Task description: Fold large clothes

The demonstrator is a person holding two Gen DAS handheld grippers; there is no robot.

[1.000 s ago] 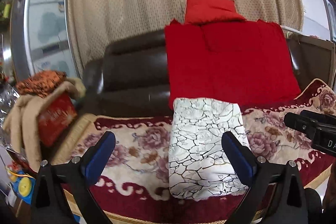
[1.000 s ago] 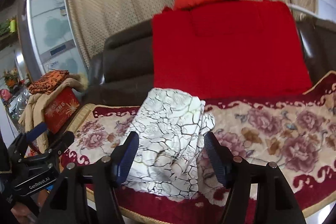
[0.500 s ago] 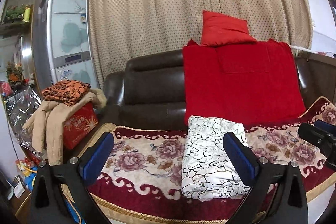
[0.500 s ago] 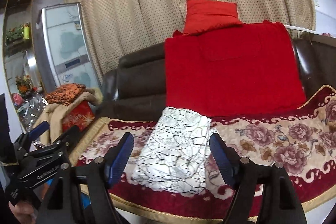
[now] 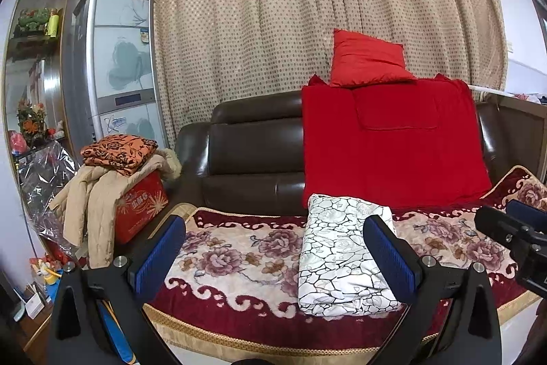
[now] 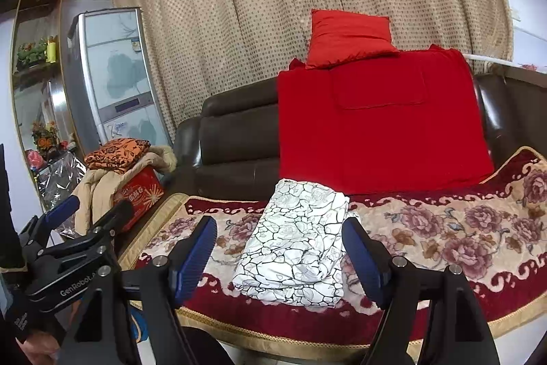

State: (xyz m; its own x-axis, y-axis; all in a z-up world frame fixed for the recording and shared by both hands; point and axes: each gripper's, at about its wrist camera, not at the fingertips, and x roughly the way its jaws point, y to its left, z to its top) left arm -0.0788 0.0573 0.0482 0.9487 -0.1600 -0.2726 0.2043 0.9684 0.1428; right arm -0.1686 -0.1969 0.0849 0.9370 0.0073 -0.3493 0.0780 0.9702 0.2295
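A white cloth with a black crackle pattern (image 5: 338,255) lies folded into a neat rectangle on the floral sofa cover (image 5: 239,259); it also shows in the right wrist view (image 6: 297,245). My left gripper (image 5: 273,255) is open and empty, held back from the sofa's front edge. My right gripper (image 6: 280,255) is open and empty, also back from the sofa, apart from the cloth. The left gripper shows at the left of the right wrist view (image 6: 89,214).
A red blanket (image 5: 389,142) drapes over the brown leather sofa back (image 5: 253,153), with a red cushion (image 5: 365,60) on top. A red box (image 5: 140,207) with a beige coat and orange folded cloth stands left of the sofa. A tall cabinet (image 5: 116,67) stands behind.
Both grippers have pulled back and up from the folded cloth, so the sofa and cloth look smaller and farther. The cloth has stayed in place.
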